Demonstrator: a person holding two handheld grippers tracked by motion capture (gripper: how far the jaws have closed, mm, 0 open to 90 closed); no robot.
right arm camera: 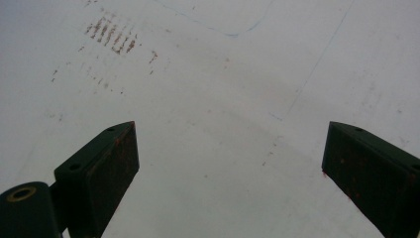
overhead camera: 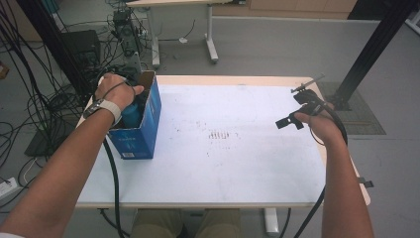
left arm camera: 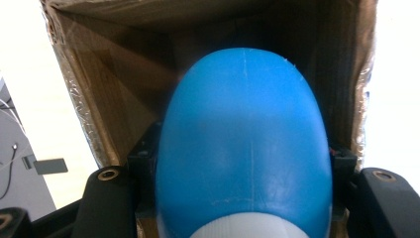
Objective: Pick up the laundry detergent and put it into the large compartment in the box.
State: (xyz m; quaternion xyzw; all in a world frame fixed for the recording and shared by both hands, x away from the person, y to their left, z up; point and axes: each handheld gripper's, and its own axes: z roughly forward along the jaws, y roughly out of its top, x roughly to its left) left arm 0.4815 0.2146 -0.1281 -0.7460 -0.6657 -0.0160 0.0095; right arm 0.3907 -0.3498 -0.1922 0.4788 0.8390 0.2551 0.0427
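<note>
Blue bottle (left arm camera: 245,144) sits clamped between the left gripper's (left arm camera: 245,168) jaws, down inside the box (overhead camera: 143,130) that surrounds them. Well to its right, the right gripper (right arm camera: 228,163) hangs over the table (right arm camera: 208,84) with jaws spread wide, gripping nothing.

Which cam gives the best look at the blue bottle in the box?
Left gripper view: the blue bottle sits large between that gripper's jaws, with the cardboard box walls around it. High view shows just a sliver of it under the left hand. Right gripper view faces the table.
</note>
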